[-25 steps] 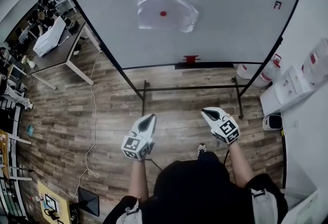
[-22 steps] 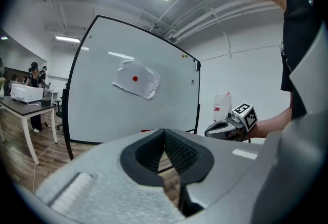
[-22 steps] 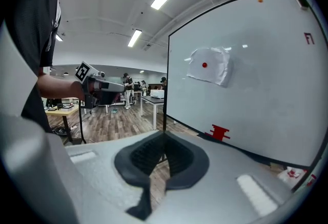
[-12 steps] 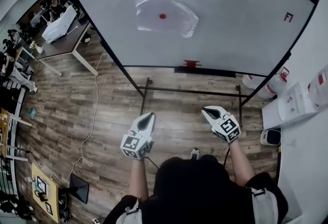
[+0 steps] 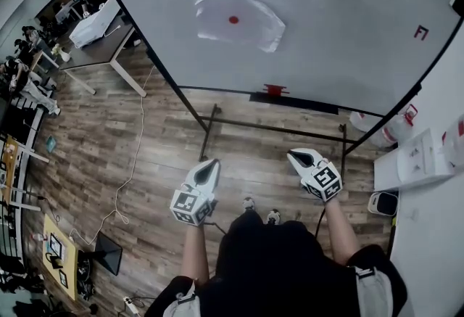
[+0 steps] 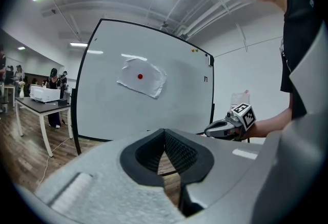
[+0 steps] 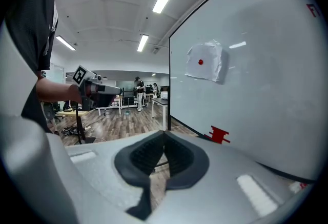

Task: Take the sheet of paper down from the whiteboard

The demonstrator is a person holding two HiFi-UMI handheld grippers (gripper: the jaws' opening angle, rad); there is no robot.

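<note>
Off the left edge of the whiteboard (image 5: 341, 33) stands a tabletop (image 5: 101, 47) that has no part in this job. My left claw (image 5: 209, 169) hangs in front of the whiteboard and below its bottom rail, over the wood floor (image 5: 109, 149), well short of the surface; its jaws are pressed together with nothing between them. The sheet of paper (image 5: 254, 27) sits on the upper left part of the whiteboard, pinned near its middle by a single red magnet (image 5: 233, 19). I read it as very light, thin and limp: its edges are wavy and stand a little off the whiteboard, most of all at the lower right corner. I judge that corner, or the loose lower edge beside it, to be the place to pinch, since a pad can slide behind it there. Pulling hard while the magnet bites could tear it, so I would lift the magnet or slide the sheet out gently. My right claw (image 5: 299, 158) is also low, below the whiteboard's rail and right of the sheet, jaws together and empty. Both need to spread before any grip.
</note>
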